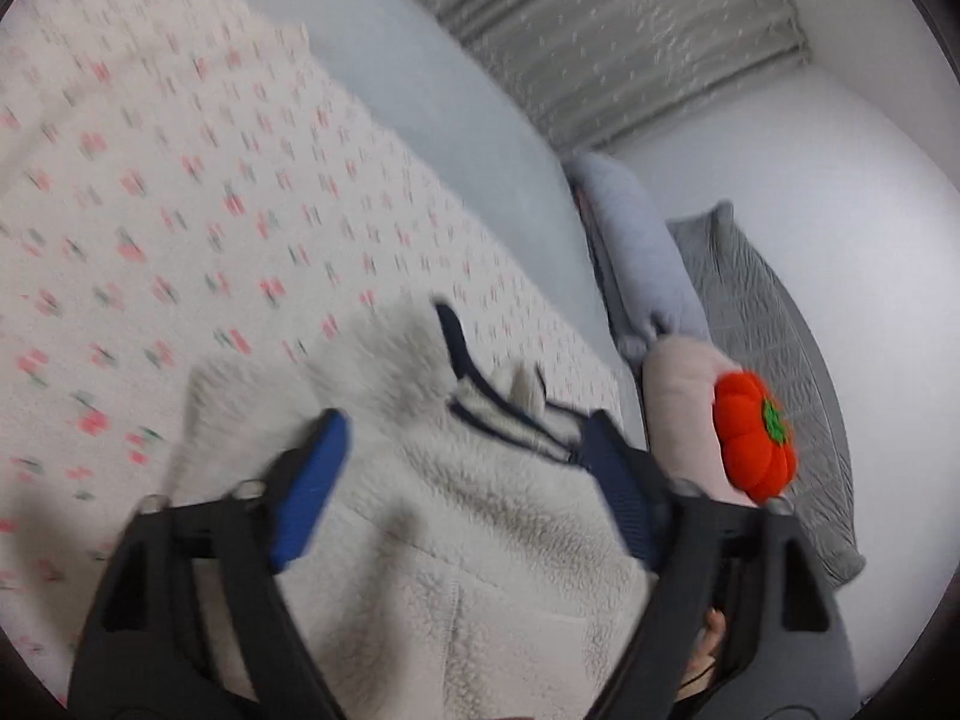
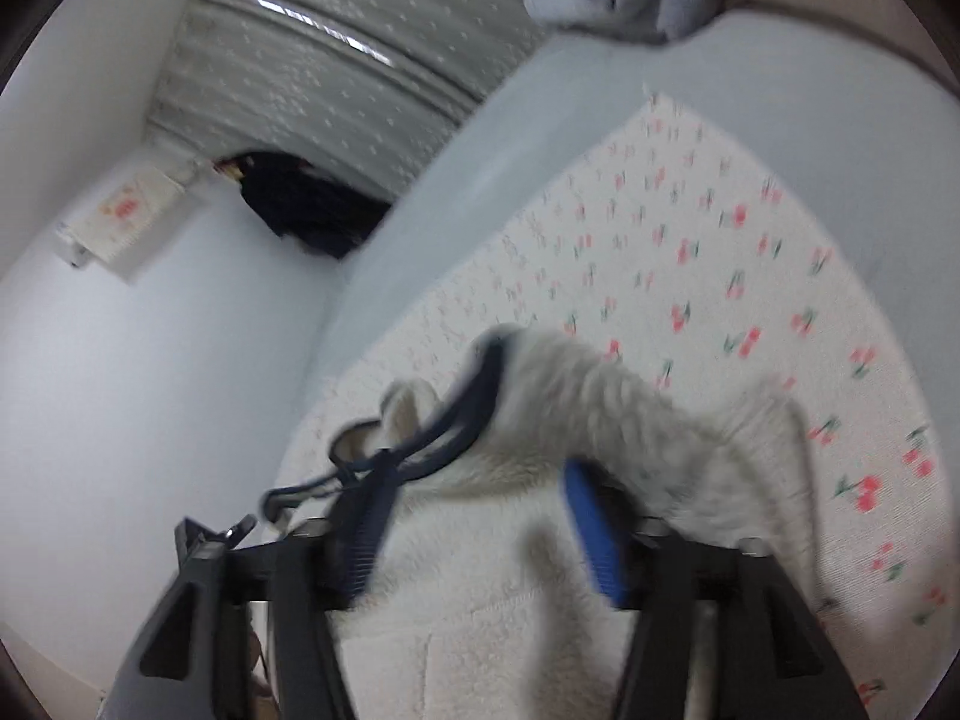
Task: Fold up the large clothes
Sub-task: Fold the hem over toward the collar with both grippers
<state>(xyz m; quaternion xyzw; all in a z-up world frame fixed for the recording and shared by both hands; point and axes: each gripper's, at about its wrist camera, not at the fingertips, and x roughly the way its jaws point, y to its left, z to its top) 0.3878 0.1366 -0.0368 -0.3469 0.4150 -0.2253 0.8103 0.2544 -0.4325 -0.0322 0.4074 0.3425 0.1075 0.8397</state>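
Observation:
A cream fleece jacket (image 1: 492,528) with dark navy trim lies on the cherry-print blanket (image 1: 180,210). In the left wrist view my left gripper (image 1: 465,480) hangs over it, jaws wide apart, blue pads (image 1: 312,492) on either side of the fleece and not pressing it. The right wrist view shows the same jacket (image 2: 498,588), its navy-edged collar (image 2: 474,408) bunched ahead of my right gripper (image 2: 474,516). That gripper also stands open, one pad (image 2: 591,528) at the fleece and the other by the navy trim. Both views are blurred.
The blanket (image 2: 690,252) covers a pale blue bed (image 1: 432,96). At its head lie a grey-blue pillow (image 1: 642,264), a pink cushion (image 1: 684,402), an orange pumpkin plush (image 1: 756,438) and a grey quilted pillow (image 1: 774,348). A dotted grey curtain (image 2: 336,48) and white walls stand behind.

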